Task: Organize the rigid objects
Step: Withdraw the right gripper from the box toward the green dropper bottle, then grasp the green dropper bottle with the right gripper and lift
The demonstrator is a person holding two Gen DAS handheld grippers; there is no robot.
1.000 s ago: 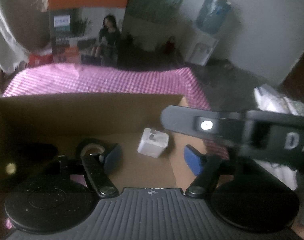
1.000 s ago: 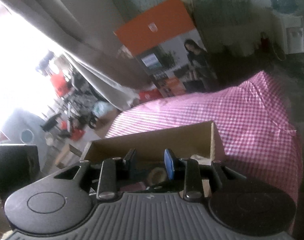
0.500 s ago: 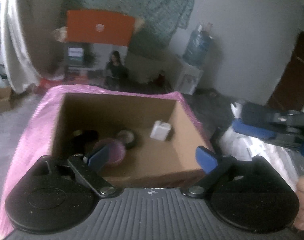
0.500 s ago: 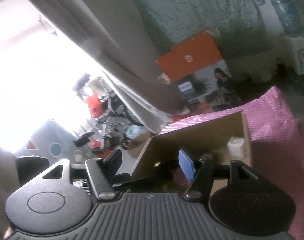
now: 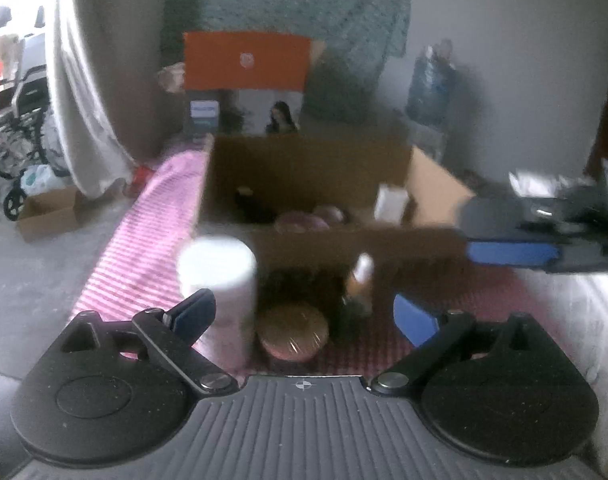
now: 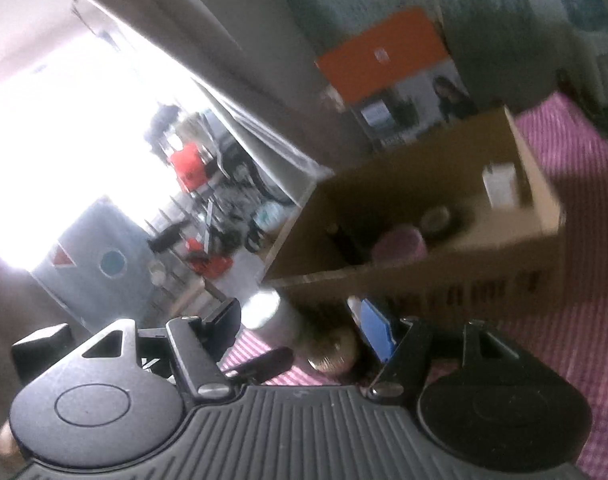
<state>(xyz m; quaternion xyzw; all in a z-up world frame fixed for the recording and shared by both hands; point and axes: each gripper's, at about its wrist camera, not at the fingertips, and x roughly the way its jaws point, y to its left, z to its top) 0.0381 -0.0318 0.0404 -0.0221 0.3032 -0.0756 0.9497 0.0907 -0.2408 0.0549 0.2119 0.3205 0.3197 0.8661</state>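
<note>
Cardboard box point(image 5: 304, 240), open-topped, stands on a pink checked cloth point(image 5: 144, 248). Contents, seen through motion blur: one white block point(image 5: 389, 202) against the right wall, one pink round item point(image 5: 300, 222), one dark ring-shaped item point(image 6: 439, 218) beside it, one black object point(image 5: 252, 208) toward the left. Outside the box, just before its near wall, on the cloth: white cylindrical container point(image 5: 218, 276), upright; round copper-toned tin point(image 5: 292, 332), lid up; small bottle with a white cap point(image 5: 361, 280), its dark lower part hard to make out. Left gripper point(image 5: 304, 316): spread wide, empty, the tin and bottle lying beyond its fingers. Right gripper point(image 6: 300, 328): parted, nothing clasped, no contact with the items ahead; its blue-padded fingers point(image 5: 511, 254) also enter the left wrist view from the right.
</note>
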